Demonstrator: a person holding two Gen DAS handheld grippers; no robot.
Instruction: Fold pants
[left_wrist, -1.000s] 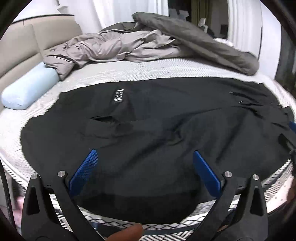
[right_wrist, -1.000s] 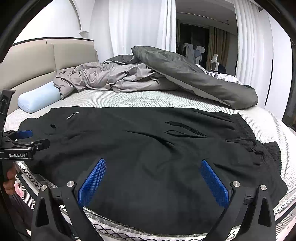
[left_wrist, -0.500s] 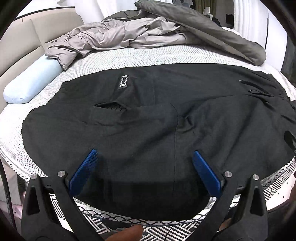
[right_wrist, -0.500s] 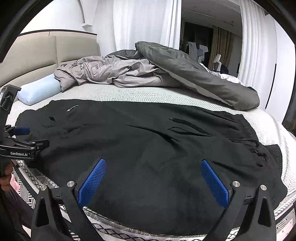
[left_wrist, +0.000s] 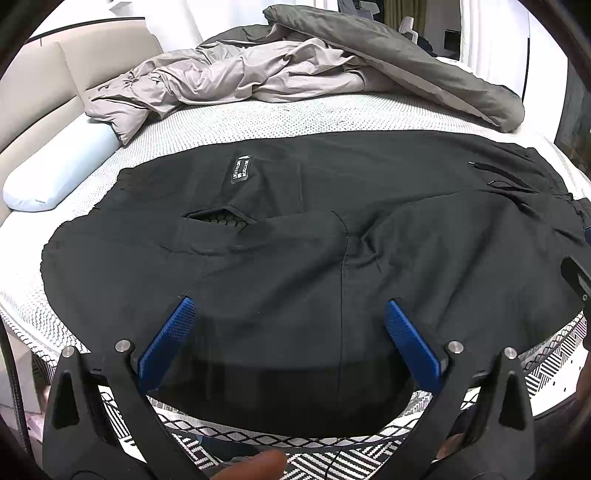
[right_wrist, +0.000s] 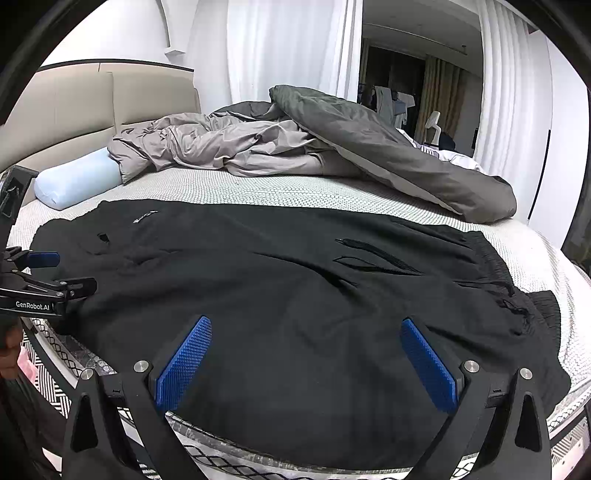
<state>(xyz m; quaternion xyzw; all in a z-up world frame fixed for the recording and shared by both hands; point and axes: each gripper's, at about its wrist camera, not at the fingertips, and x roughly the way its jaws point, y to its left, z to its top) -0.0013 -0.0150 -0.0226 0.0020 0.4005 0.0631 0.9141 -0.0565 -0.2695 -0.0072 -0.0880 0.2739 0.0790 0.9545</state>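
Black pants (left_wrist: 295, 236) lie spread sideways across the near part of the bed, with a small label (left_wrist: 240, 171) and a mesh-lined pocket opening toward the left. In the right wrist view the same pants (right_wrist: 280, 295) show the elastic waistband (right_wrist: 495, 258) at the right. My left gripper (left_wrist: 288, 332) hovers open above the near hem, nothing between its blue pads. My right gripper (right_wrist: 306, 350) is open too, over the near edge of the cloth. The left gripper (right_wrist: 40, 280) also shows at the left edge of the right wrist view.
A crumpled grey duvet (right_wrist: 295, 147) fills the back of the bed. A light blue bolster pillow (left_wrist: 55, 173) lies at the left by the beige headboard (right_wrist: 74, 103). The patterned mattress edge (left_wrist: 546, 354) runs just below the pants. White curtains (right_wrist: 288, 48) hang behind.
My left gripper has risen and tipped downward over the pants, so more of the bed shows. The right gripper has barely moved. Both stay open.
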